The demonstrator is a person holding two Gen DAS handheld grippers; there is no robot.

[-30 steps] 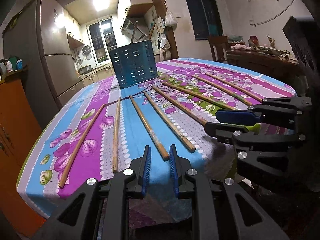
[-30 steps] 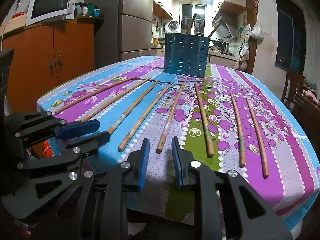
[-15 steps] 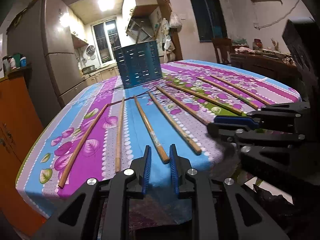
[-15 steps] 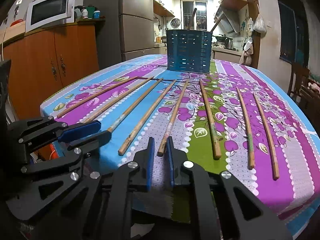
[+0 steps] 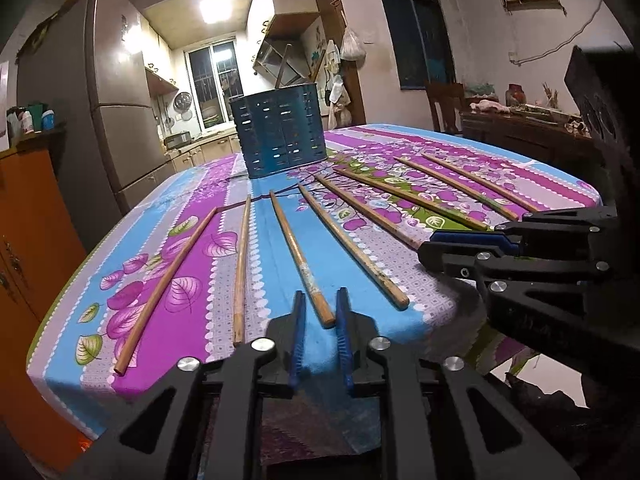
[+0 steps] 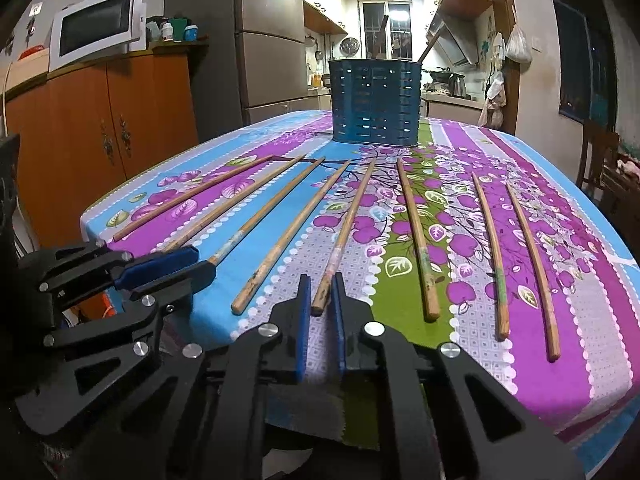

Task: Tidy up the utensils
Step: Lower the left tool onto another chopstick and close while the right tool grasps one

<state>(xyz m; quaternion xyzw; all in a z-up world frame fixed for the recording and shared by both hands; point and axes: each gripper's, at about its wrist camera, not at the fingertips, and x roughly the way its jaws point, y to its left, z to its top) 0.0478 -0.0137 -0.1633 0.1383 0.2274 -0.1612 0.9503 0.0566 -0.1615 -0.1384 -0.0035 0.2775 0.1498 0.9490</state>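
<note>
You have barely begun: eight chopsticks (image 6: 416, 236) lie outside the blue holder (image 6: 375, 102) (both grippers (image 5: 320, 308) (image 6: 320, 288) just narrowed, clamping nothing).

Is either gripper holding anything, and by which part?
The left gripper pinches one wooden chopstick by its near end; the right gripper pinches another chopstick by its near end.

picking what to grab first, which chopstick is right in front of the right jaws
The fifth chopstick counting from the left: its near end sits just ahead of the right gripper, in line with the gap. The others end off to either side.
</note>
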